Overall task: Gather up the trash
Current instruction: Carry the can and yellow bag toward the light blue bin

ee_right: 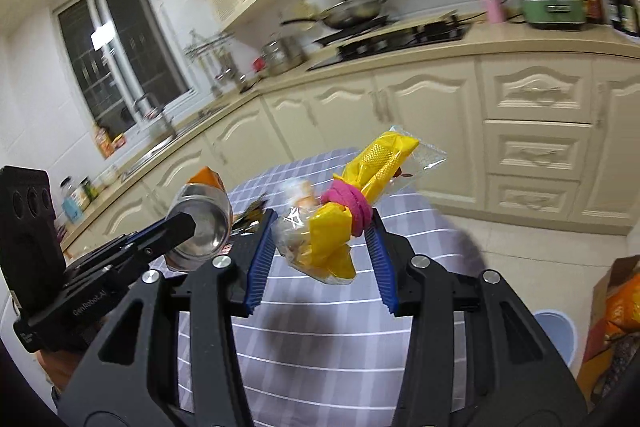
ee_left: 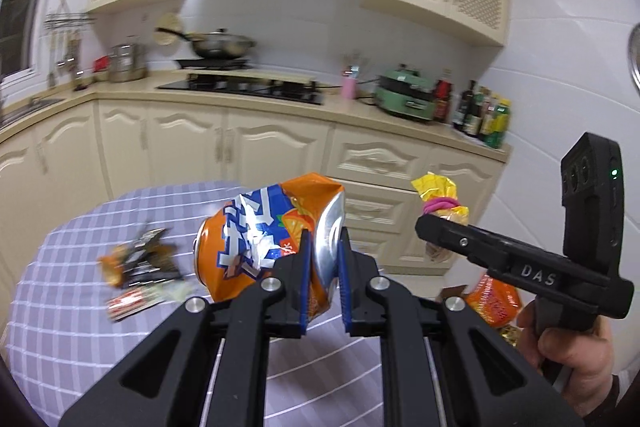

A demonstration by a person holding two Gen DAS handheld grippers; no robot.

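You are holding the crushed orange aluminium drink can [ee_left: 272, 243] in the left hand-held gripper [ee_left: 325, 263], clamped on its dented, slippery wall above the checked-cloth bench [ee_left: 72, 307]. Your right hand-held gripper [ee_right: 320, 231] is pinching the soft, light yellow plastic bag [ee_right: 340, 227] below its pink band.

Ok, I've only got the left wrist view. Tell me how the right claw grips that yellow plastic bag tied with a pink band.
Observer: The right claw pinches the yellow plastic bag tied with a pink band between its blue pads, one on clear plastic, one at the band.
Operator: Now report anything low on the right.
Observer: A pale blue round object lies on the tiled floor; I can't tell whether it's a bin.
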